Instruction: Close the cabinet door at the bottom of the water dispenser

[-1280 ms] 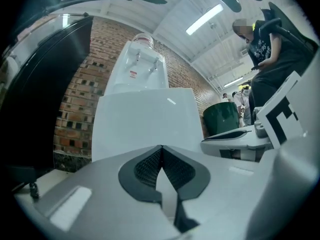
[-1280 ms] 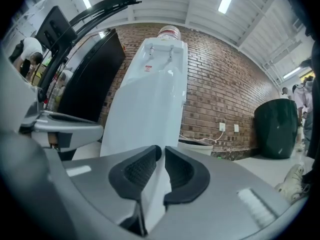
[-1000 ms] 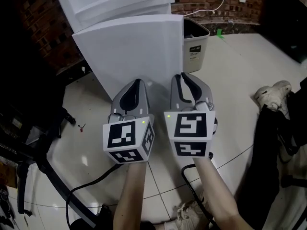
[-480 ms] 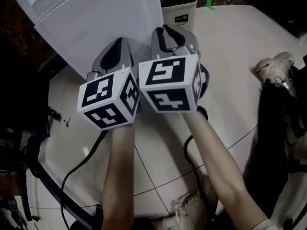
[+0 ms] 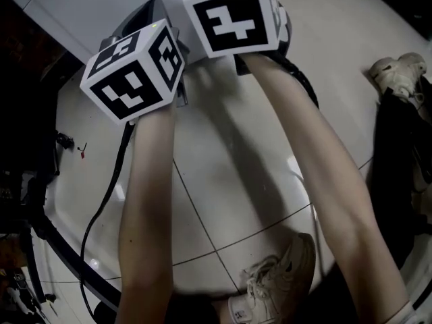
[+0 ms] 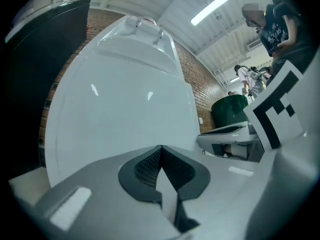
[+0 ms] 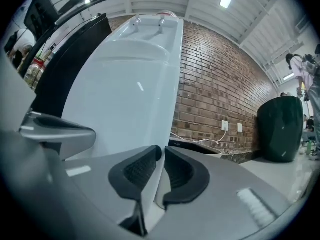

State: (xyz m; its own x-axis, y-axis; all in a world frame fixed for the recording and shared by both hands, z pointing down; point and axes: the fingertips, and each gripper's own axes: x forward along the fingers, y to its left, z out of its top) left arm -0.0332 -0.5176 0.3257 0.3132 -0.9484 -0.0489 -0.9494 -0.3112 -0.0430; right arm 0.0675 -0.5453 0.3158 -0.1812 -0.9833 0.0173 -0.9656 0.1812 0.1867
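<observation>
The water dispenser's white cabinet door [image 6: 120, 114] fills the left gripper view and stands close ahead in the right gripper view [image 7: 130, 99]. In the head view only a strip of it [image 5: 74, 9] shows at the top left. My left gripper [image 6: 160, 148] is shut, tips together and empty, right up at the door; its marker cube [image 5: 131, 73] shows from above. My right gripper [image 7: 161, 151] is closing, a narrow gap still between its pads with nothing in it, near the door's right edge. Its cube [image 5: 233, 19] sits at the top edge.
A brick wall with a socket [image 7: 225, 126] stands behind. A lined waste bin [image 7: 197, 145] sits beside the dispenser and a dark green bin [image 7: 280, 129] further right. On the tiles lie a black cable [image 5: 101, 208], shoes [image 5: 398, 69] and dark cloth [image 5: 405, 160]. People stand far right [image 6: 272, 24].
Both grippers have pushed forward, up the picture, and the door has swung away with them. The waste bin and most of the dispenser have left the head view.
</observation>
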